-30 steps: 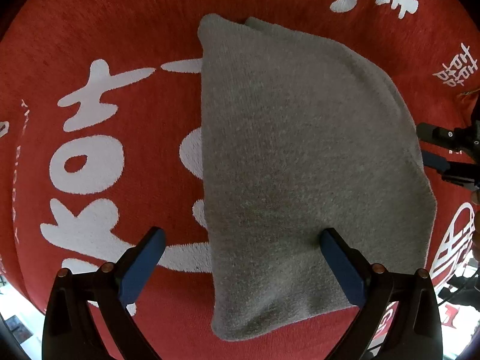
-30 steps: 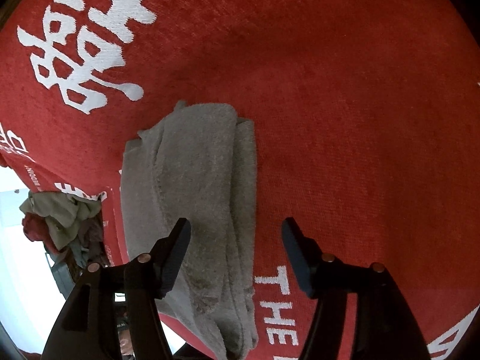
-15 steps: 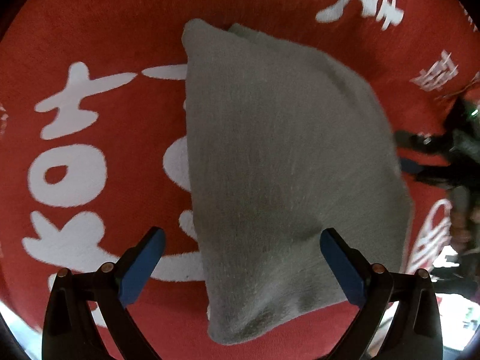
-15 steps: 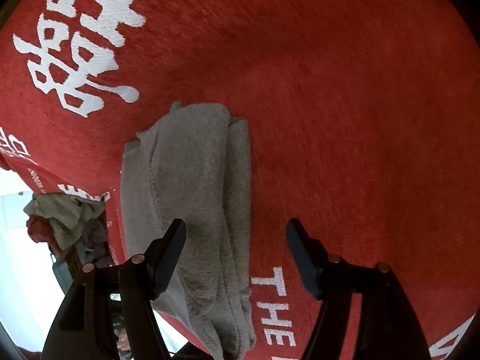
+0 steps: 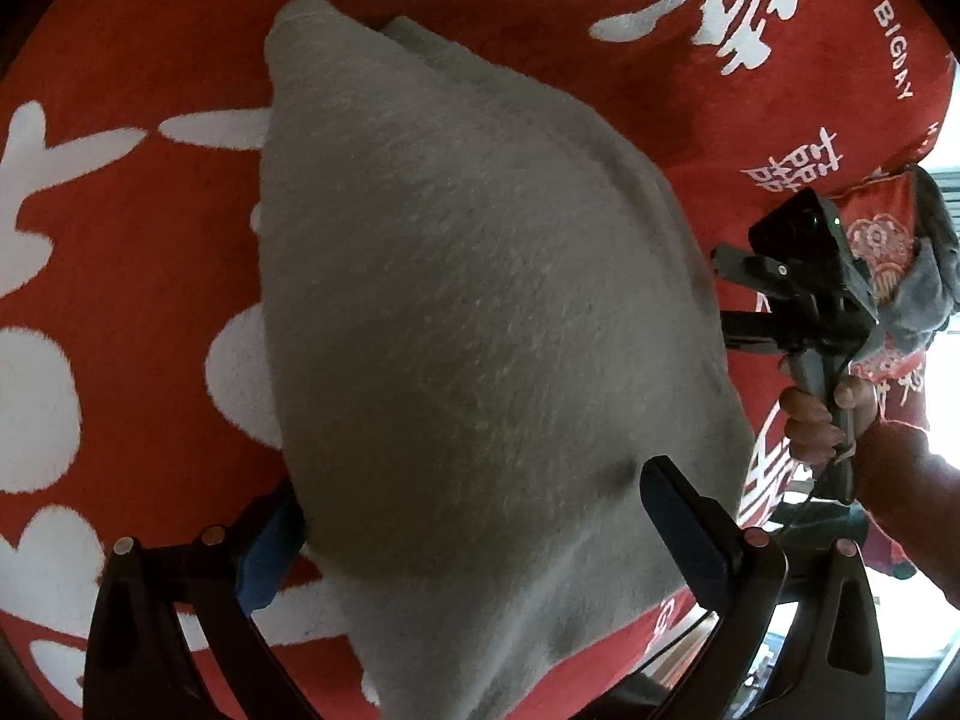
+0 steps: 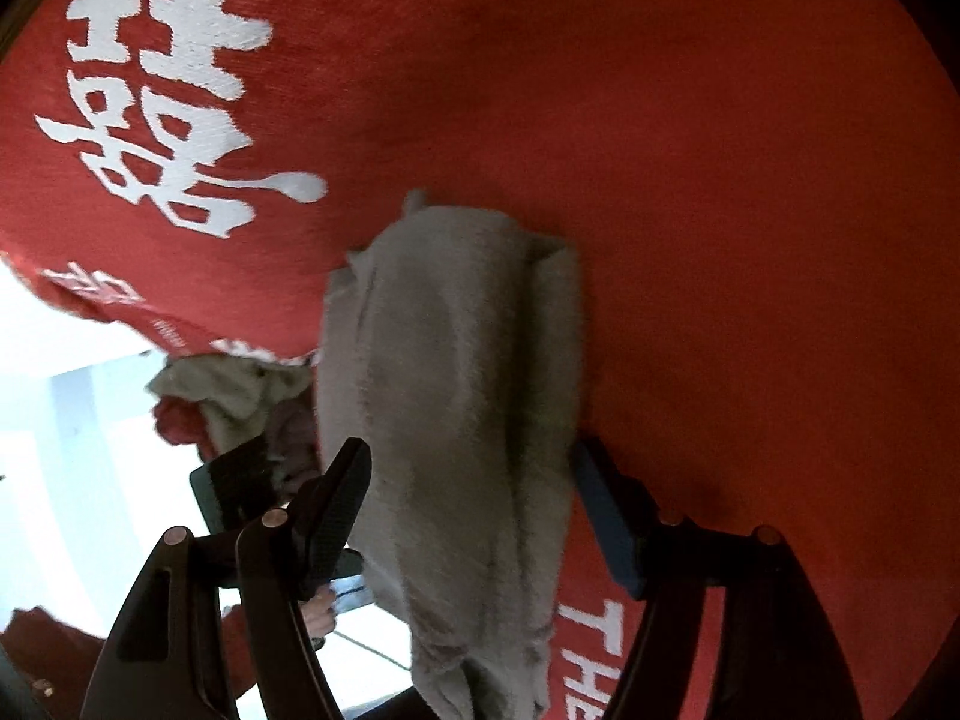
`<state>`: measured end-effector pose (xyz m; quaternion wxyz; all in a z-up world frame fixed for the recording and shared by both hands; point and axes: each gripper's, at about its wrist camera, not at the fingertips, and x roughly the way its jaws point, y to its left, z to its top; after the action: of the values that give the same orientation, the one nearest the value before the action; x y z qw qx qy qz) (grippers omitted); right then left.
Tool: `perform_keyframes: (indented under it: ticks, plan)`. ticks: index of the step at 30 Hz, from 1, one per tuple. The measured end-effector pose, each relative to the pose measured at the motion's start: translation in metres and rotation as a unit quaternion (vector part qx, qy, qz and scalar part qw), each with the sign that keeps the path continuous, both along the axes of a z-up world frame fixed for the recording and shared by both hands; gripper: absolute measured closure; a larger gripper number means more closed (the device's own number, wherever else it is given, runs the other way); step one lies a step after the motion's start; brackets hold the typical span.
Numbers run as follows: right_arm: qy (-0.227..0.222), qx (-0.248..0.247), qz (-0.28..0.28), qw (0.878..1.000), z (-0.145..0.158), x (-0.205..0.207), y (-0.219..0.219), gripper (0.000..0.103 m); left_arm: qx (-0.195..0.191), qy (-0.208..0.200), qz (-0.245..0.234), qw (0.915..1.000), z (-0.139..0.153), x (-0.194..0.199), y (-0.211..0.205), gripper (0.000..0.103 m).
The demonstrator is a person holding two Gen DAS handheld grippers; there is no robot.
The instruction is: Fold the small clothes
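Observation:
A folded grey cloth (image 5: 480,330) lies on a red blanket with white characters (image 5: 132,228). My left gripper (image 5: 468,534) is open, with its near end of the cloth between the fingers; the left pad (image 5: 270,552) sits partly under the cloth's edge. My right gripper (image 6: 474,510) is open and straddles the cloth's other end (image 6: 456,390), seen edge-on with its stacked layers. The right gripper and the hand holding it also show in the left wrist view (image 5: 798,300), beside the cloth's right edge.
The red blanket (image 6: 720,180) ends close to the cloth, with bright floor beyond. A pile of other clothes (image 6: 228,396) lies below the edge in the right wrist view. It also shows in the left wrist view (image 5: 918,276).
Both grippers have moved in and down over the cloth, so it now lies between their fingers. The jaws have stayed open. The cloth has not moved on the blanket.

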<state>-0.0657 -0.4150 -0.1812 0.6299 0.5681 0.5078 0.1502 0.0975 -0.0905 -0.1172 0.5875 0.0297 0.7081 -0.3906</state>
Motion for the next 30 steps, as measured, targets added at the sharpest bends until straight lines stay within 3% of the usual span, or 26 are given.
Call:
perform_keyframes:
  ticks: [2, 6, 9, 11, 14, 16, 25, 30]
  plan:
    - [-0.022, 0.027, 0.022, 0.999, -0.002, 0.01, 0.006, 0.028, -0.004, -0.001, 0.005, 1.0, 0.001, 0.001, -0.003, 0.0]
    - [-0.038, 0.031, 0.04, 0.998, -0.01, 0.018, 0.014, 0.028, -0.004, -0.016, 0.008, 0.9998, -0.004, -0.004, -0.005, 0.0]
    - [-0.021, 0.019, 0.03, 0.999, -0.008, 0.019, 0.016, 0.031, 0.008, -0.033, 0.015, 0.9993, 0.006, -0.012, -0.007, 0.003]
    - [0.001, -0.002, 0.028, 1.0, -0.005, 0.016, 0.017, 0.058, 0.016, -0.049, 0.028, 0.9983, 0.011, -0.017, -0.004, 0.017]
    - [-0.007, -0.001, 0.007, 1.0, 0.007, 0.011, 0.02, 0.063, 0.005, -0.059, 0.038, 0.9975, 0.022, -0.02, 0.005, 0.038]
    - [-0.014, 0.004, -0.009, 1.0, 0.02, 0.008, 0.026, 0.064, -0.007, -0.06, 0.043, 0.9973, 0.03, -0.019, 0.012, 0.046]
    - [-0.034, 0.026, -0.026, 0.999, 0.074, -0.009, 0.062, 0.065, -0.041, -0.062, 0.056, 0.9957, 0.075, -0.033, 0.059, 0.046]
    - [-0.037, 0.036, -0.01, 0.999, 0.09, -0.017, 0.102, 0.065, -0.025, -0.076, 0.056, 0.9952, 0.088, -0.033, 0.11, 0.046]
